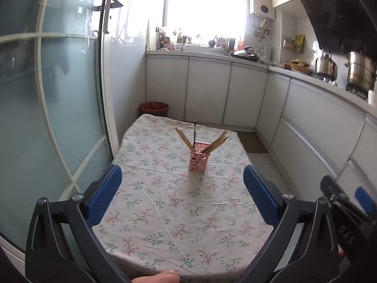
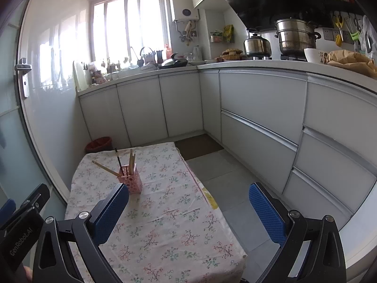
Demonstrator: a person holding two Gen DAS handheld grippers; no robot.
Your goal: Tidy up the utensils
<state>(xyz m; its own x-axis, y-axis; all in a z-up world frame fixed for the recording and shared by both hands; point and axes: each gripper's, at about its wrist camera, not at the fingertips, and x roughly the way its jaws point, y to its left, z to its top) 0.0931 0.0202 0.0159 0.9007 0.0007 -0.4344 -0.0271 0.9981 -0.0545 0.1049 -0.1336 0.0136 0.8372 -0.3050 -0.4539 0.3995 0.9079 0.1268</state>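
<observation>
A pink perforated holder point(image 1: 198, 156) stands upright on the flowered tablecloth point(image 1: 165, 207), toward the far half of the table. Several wooden chopsticks point(image 1: 215, 143) and one dark utensil point(image 1: 194, 133) lean out of it. It also shows in the right wrist view point(image 2: 132, 178), with chopsticks point(image 2: 106, 168) fanning left. My left gripper point(image 1: 182, 179) is open and empty, held above the near table, short of the holder. My right gripper point(image 2: 188, 197) is open and empty, to the right of the holder, partly over the table's right edge.
A red bin point(image 1: 153, 109) sits on the floor beyond the table's far end. White cabinets point(image 2: 259, 108) line the back and right walls. A glass door point(image 1: 47, 94) stands at the left. Pots point(image 2: 295, 36) sit on the stove. Tiled floor point(image 2: 226, 179) lies right of the table.
</observation>
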